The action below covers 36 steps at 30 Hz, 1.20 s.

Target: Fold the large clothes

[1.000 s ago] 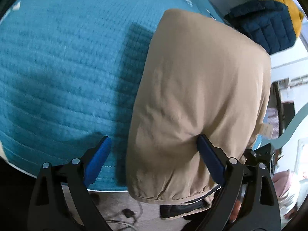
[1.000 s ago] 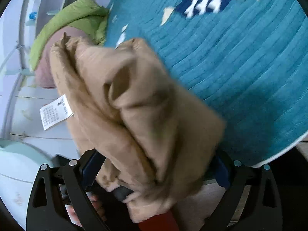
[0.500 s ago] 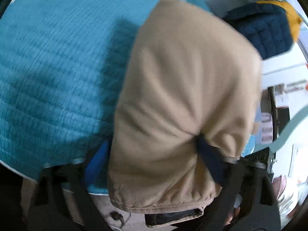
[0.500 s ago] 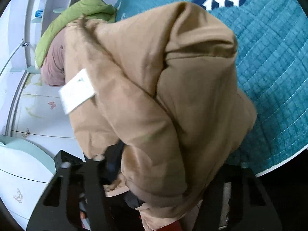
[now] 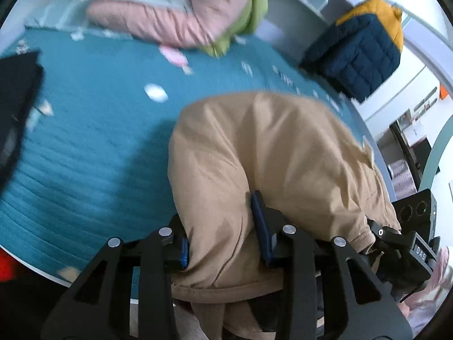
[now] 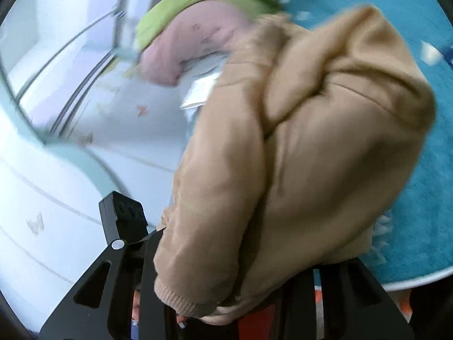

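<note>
A folded tan jacket [image 5: 271,158] hangs between both grippers above the teal quilted bed [image 5: 93,141]. My left gripper [image 5: 223,235] is shut on the jacket's near edge, blue pads pinching a thick fold. In the right wrist view the tan jacket [image 6: 305,147] fills the middle and covers my right gripper [image 6: 235,291]; its fingers are pulled close together around the ribbed hem, tips hidden. A white care label [image 6: 201,93] shows on the jacket's far side.
A pink and green padded jacket [image 5: 181,19] lies at the bed's far edge. A navy and yellow puffer [image 5: 359,53] sits at the back right. A black item [image 5: 17,99] lies at the left. White furniture [image 6: 56,130] stands to the left of the bed.
Both grippers have closed on the tan jacket, which was draped loosely across open jaws before. The views have swung up toward the far side of the bed.
</note>
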Each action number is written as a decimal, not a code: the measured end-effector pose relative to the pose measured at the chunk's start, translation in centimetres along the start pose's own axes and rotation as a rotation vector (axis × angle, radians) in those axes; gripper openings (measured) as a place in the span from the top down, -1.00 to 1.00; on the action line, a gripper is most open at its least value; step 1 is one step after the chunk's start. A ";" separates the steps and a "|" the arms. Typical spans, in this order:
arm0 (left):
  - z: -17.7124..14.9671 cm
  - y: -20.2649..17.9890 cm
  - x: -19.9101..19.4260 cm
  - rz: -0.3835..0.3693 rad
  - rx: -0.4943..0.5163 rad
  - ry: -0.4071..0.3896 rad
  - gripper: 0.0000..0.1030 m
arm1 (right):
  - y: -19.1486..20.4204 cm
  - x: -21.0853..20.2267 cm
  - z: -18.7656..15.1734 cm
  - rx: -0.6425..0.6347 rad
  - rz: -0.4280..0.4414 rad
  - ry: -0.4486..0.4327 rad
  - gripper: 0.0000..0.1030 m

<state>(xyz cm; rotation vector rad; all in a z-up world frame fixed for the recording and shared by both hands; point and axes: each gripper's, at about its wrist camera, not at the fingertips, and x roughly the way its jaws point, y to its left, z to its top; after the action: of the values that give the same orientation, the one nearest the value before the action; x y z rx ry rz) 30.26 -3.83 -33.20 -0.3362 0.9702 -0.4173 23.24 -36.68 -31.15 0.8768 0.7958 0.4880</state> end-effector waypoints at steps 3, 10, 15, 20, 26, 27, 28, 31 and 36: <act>1.3 2.7 -4.1 0.020 -0.028 -0.073 0.32 | 3.5 3.8 1.4 -0.072 0.042 0.040 0.40; 6.6 11.2 -14.9 0.129 -0.066 -0.282 0.32 | 13.6 15.9 3.0 -0.237 0.198 0.142 0.40; 10.1 18.4 -21.0 0.279 -0.065 -0.395 0.32 | 19.3 27.1 1.6 -0.299 0.307 0.201 0.41; 10.7 25.7 -24.1 0.437 -0.018 -0.446 0.32 | 20.2 35.8 -2.5 -0.315 0.310 0.260 0.41; 7.3 34.4 -19.5 0.568 -0.092 -0.269 0.30 | 13.9 42.9 -7.9 -0.198 0.062 0.404 0.27; 6.4 35.1 -18.7 0.575 -0.114 -0.252 0.26 | 12.7 43.4 -8.7 -0.175 0.016 0.426 0.21; 5.7 35.6 -18.4 0.578 -0.140 -0.251 0.13 | 11.8 43.7 -9.2 -0.160 -0.028 0.441 -0.02; 4.5 35.9 -18.8 0.615 -0.174 -0.279 -0.39 | 10.6 43.4 -9.8 -0.184 -0.094 0.432 -0.34; 3.1 34.9 -19.8 0.646 -0.170 -0.269 -0.58 | 10.1 40.0 -8.4 -0.144 -0.166 0.315 -0.39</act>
<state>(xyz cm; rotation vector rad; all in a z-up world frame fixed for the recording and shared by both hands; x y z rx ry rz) 29.66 36.38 -33.14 -0.2075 0.7976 0.2946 40.87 -0.15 -42.44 0.6016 1.0980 0.5365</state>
